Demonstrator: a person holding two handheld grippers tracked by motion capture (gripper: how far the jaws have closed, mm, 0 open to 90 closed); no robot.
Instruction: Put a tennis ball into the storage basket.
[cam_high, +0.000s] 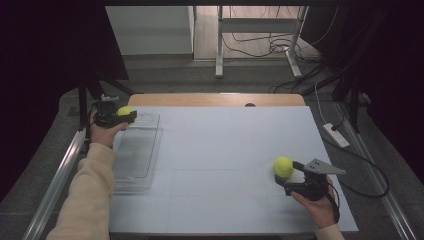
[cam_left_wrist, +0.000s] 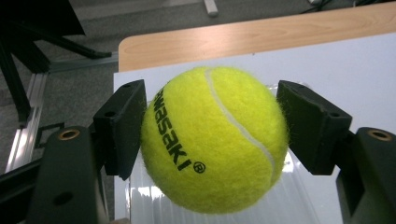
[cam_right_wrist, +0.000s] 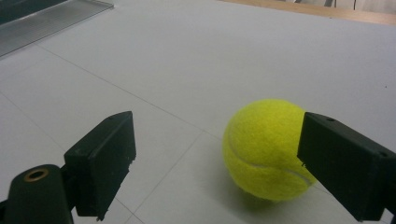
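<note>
Balls both: my left gripper (cam_left_wrist: 212, 135) clamps one ball (cam_left_wrist: 214, 140) over the tray (cam_high: 136, 150), probably for release low inside, while my right gripper (cam_right_wrist: 233, 163), jaws apart, needs centring on the other ball (cam_right_wrist: 265, 148).

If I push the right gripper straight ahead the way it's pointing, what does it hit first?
Probably the tennis ball on the table: it sits just ahead of the open right gripper, close against one jaw, off-centre in the gap. Whether that jaw is already touching it is unclear.
</note>
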